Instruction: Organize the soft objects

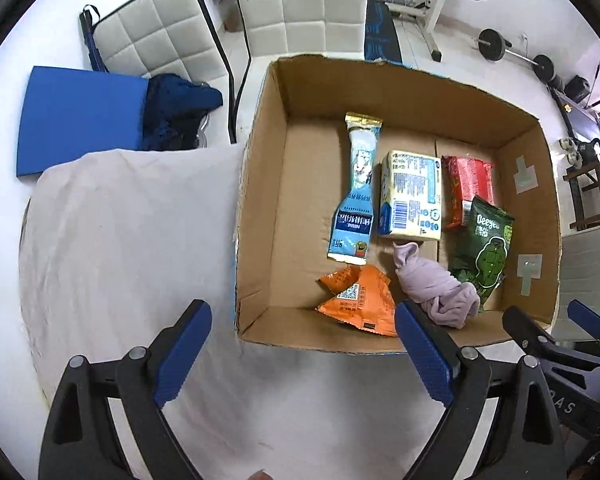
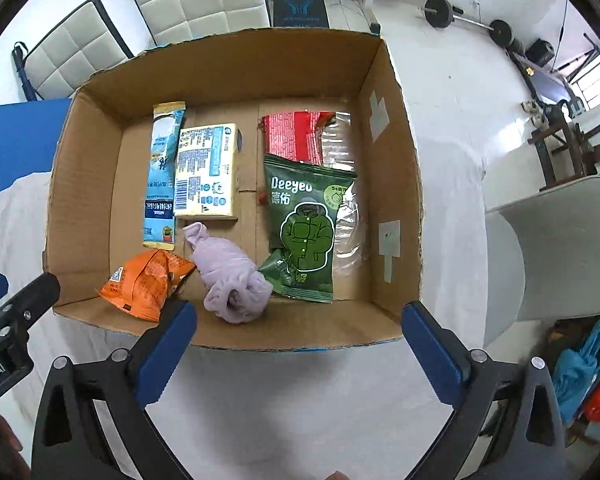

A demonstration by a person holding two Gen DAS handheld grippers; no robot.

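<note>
While both grippers [image 1: 302,344] [image 2: 298,328] wide: box [image 2: 236,332] full.

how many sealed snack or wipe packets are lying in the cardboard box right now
5: blue stick pack far left, yellow pack beside it, red pack at back, green Deeyeo pack overlapping it, orange pouch near front. More may be hidden underneath.

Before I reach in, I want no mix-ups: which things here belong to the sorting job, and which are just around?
Job: cardboard box, purple sock, orange packet, green Deeyeo packet.
Just around: white chairs, barbell, blue pad.
</note>
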